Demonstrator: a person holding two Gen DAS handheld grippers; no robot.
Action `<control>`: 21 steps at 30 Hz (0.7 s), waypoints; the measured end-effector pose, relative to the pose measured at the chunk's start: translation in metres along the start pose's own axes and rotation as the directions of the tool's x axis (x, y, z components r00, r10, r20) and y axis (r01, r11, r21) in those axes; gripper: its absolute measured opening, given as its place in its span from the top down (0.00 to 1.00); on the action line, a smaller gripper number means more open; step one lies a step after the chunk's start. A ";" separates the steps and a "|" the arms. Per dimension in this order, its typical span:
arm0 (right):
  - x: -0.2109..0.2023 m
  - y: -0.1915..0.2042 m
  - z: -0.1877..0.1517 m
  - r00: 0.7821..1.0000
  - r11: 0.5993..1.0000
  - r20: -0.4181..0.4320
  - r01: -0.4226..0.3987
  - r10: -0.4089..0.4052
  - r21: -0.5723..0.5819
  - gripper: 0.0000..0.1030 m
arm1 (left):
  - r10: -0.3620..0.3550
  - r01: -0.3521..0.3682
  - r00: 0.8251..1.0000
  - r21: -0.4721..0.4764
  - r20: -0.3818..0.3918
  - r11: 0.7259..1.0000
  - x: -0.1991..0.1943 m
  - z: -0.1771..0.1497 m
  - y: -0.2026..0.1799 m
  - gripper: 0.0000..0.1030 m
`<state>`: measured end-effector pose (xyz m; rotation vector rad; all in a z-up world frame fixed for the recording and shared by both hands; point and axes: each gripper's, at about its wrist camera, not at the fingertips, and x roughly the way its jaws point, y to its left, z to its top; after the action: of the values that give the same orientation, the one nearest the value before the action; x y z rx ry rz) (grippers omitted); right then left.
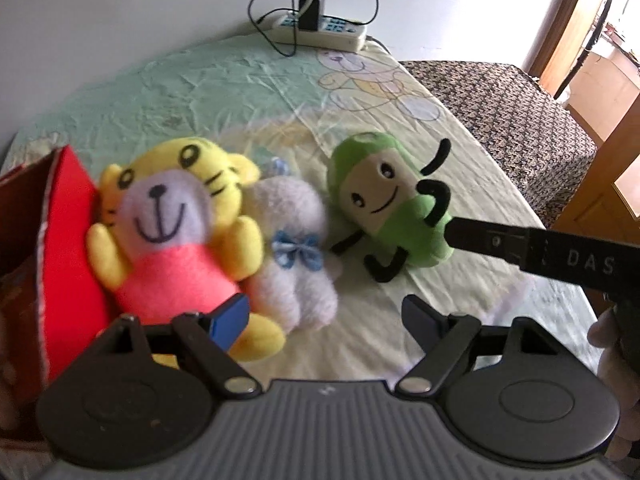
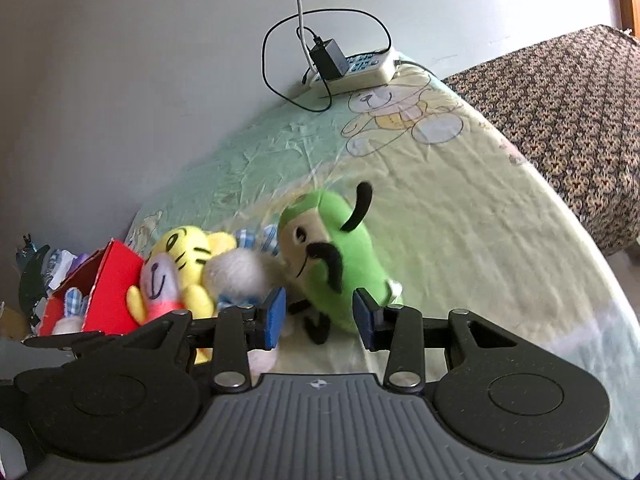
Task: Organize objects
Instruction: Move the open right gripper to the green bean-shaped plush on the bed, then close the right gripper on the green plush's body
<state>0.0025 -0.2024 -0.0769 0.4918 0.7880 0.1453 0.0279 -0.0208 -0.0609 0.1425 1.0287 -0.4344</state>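
Observation:
Three soft toys lie on the sheet: a yellow tiger (image 1: pixel 172 216) (image 2: pixel 188 256) in a pink shirt, a white plush (image 1: pixel 292 248) (image 2: pixel 236 272) with a blue bow, and a green plush (image 1: pixel 384 200) (image 2: pixel 340 252) with black limbs. The tiger leans against a red box (image 1: pixel 60 240) (image 2: pixel 108 280). My left gripper (image 1: pixel 324 320) hovers open over the tiger's leg and the white plush's lower end. My right gripper (image 2: pixel 320 318) is open just in front of the green plush, whose black legs show between the blue pads. One of its fingers (image 1: pixel 480 238) reaches the green plush's side.
The red box holds a small plush (image 2: pixel 74 304) with checked ears. A power strip (image 1: pixel 320 30) (image 2: pixel 360 66) with charger and cables sits at the far wall. A brown patterned cover (image 1: pixel 500 112) (image 2: pixel 560 100) lies to the right, beyond the sheet's edge. A hand (image 1: pixel 600 332) shows at the right.

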 end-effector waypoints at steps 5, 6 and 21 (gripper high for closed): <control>0.011 -0.006 0.008 1.000 1.000 -0.007 0.009 -0.009 -0.018 0.59 | -0.003 0.003 1.000 0.020 -0.015 1.000 0.014 0.008 -0.011 0.19; 0.013 -0.008 0.010 1.000 1.000 -0.010 0.010 -0.010 -0.017 0.59 | -0.005 0.005 1.000 0.025 -0.017 1.000 0.017 0.009 -0.013 0.19; 0.052 -0.035 0.030 0.993 0.995 -0.092 -0.072 0.078 0.062 0.52 | -0.100 0.101 0.995 0.026 -0.025 0.995 0.054 0.026 -0.027 0.21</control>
<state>0.0581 -0.2278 -0.1092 0.5734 0.8687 0.2170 0.0608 -0.0689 -0.0909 0.1209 1.0561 -0.5393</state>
